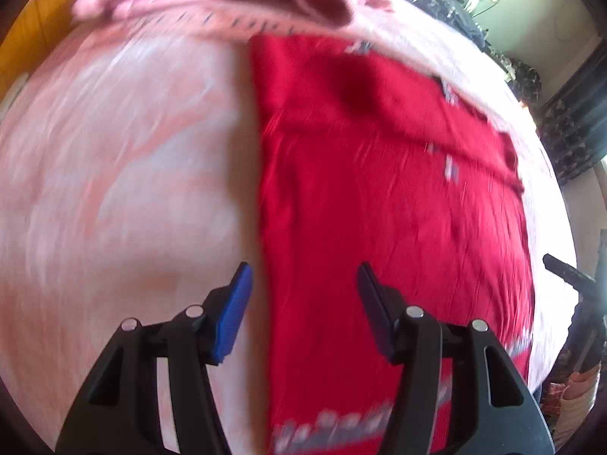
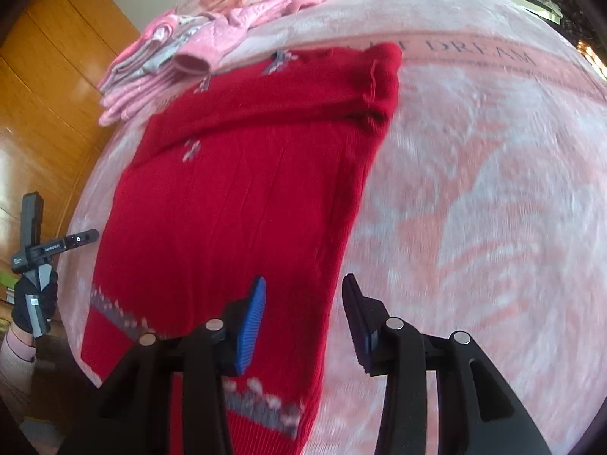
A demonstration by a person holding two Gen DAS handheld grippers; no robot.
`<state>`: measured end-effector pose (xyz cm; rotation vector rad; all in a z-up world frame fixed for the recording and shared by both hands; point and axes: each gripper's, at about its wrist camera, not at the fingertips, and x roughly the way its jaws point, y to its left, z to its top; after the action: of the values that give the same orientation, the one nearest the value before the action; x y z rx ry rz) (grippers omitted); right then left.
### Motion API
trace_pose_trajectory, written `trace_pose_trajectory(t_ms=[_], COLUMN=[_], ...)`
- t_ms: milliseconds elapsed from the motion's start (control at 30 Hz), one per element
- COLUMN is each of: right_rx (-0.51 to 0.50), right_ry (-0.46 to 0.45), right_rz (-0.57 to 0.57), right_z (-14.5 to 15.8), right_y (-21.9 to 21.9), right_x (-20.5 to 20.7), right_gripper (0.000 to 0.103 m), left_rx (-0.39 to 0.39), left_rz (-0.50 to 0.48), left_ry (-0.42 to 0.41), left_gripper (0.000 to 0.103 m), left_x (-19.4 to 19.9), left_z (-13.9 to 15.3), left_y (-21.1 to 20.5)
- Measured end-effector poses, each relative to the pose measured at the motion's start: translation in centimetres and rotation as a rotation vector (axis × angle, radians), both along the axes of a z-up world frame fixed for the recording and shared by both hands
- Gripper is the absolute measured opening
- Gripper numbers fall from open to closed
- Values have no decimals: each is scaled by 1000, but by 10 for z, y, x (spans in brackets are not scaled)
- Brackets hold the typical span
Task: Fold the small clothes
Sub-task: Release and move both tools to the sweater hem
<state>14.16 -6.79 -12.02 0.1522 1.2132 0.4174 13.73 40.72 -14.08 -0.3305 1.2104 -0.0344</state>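
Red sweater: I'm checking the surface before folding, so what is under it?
The red sweater lies flat on a pink patterned blanket, which shows on all sides. Whatever is beneath its middle is covered.

Clearance around the work area

Pink blanket lies bare right of the red sweater; folded pink clothes block the far-left corner, touching it.

Both wrist cameras look down close, sharing the red sweater from opposite edges.
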Motion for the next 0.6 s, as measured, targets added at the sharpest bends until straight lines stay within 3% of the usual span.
trace_pose_trajectory(t_ms=[233, 600], right_rx=[-53, -44], right_ry=[1, 57], right_rz=[13, -31], right_z=[6, -8], right_y=[6, 4], right_x=[-94, -147], right_gripper=[45, 50], left_rx=[-58, -88], left_rz=[-21, -26], left_ry=[49, 66], left_gripper=[57, 60], left_x=[-89, -153], left_z=[-14, -22], left_y=[-2, -13])
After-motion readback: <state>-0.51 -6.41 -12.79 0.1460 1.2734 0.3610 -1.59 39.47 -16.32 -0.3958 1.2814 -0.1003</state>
